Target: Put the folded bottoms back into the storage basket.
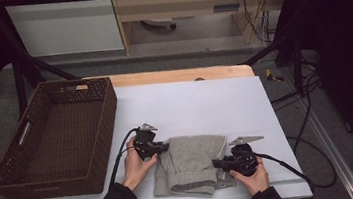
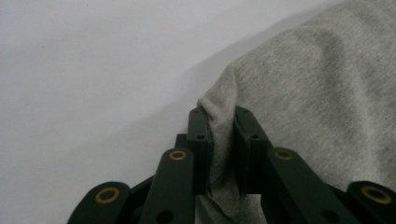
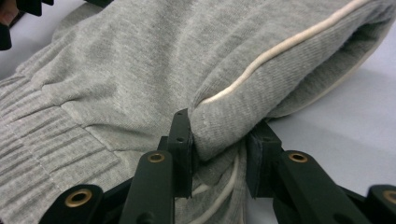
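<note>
A person sits at a white tabletop point(image 1: 195, 102) with a two-jaw gripper in each hand, working on a folded grey sweatshirt point(image 1: 192, 163) that lies flat between the two tools, near the person's edge.

The left gripper point(image 1: 162, 146) has its jaws closed down narrow on a pinch of the garment's edge; in the left gripper view a fold of grey knit point(image 2: 224, 154) is squeezed between the two black jaws, with bare tabletop beyond and to the left of them. The rest of the cloth spreads away to that gripper's right.

The right gripper point(image 1: 218, 163) is clamped on the opposite side of the bundle. In the right gripper view its jaws stand a little wider, because they hold a thick roll of fabric point(image 3: 219, 135) trimmed with a cream cord point(image 3: 280, 46), probably the hood's edge. Ribbed cuff or hem material lies off to the left of those jaws, and the other tool shows far ahead at the top corner.

Holding both ends at once appears meant to keep the folded layers together, so the bundle can be lifted or shifted without coming undone.

A dark woven basket point(image 1: 93, 139) sits just beyond the left gripper, on its outer side, open and apparently empty. It looks like the likely place for the folded garment, though the sweatshirt still rests on the tabletop.
</note>
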Demonstrator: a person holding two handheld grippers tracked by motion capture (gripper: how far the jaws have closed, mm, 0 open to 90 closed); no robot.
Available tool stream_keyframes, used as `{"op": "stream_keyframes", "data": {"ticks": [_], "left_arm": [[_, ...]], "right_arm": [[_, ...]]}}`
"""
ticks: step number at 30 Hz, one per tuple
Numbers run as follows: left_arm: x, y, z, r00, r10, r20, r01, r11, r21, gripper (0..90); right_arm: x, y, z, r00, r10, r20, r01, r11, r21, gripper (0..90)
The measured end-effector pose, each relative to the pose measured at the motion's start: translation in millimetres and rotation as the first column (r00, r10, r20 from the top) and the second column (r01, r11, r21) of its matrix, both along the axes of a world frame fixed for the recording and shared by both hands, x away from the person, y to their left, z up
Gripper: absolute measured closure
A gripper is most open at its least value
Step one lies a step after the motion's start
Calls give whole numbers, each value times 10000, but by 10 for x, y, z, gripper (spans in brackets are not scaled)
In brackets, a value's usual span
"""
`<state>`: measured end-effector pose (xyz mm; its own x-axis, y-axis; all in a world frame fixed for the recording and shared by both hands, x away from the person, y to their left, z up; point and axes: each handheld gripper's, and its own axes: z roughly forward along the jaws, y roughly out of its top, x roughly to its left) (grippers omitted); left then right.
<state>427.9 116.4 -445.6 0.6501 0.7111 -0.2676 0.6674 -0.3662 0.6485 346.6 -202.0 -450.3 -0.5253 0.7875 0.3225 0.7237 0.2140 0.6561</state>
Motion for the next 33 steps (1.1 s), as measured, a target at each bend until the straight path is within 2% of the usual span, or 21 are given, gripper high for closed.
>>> {"op": "stream_keyframes", "data": {"ticks": [4, 10, 23, 33], "left_arm": [[-4, 7, 11, 10000, -2, 40, 2, 10000, -56, 797], [-9, 57, 79, 10000, 26, 20, -25, 9988, -487, 801], [-62, 92, 241, 9998, -106, 188, 119, 9976, -678, 805], [-110, 137, 385, 9993, -142, 339, 177, 9942, -1059, 808]], "right_arm": [[-2, -6, 8, 10000, 35, 35, -35, 10000, 45, 690], [-5, -17, 17, 9999, 98, 109, -99, 9999, 87, 690], [-21, -29, 51, 9996, 96, 261, -104, 9995, 303, 692], [-41, -43, 99, 9984, 156, 537, -185, 9984, 542, 693]]}}
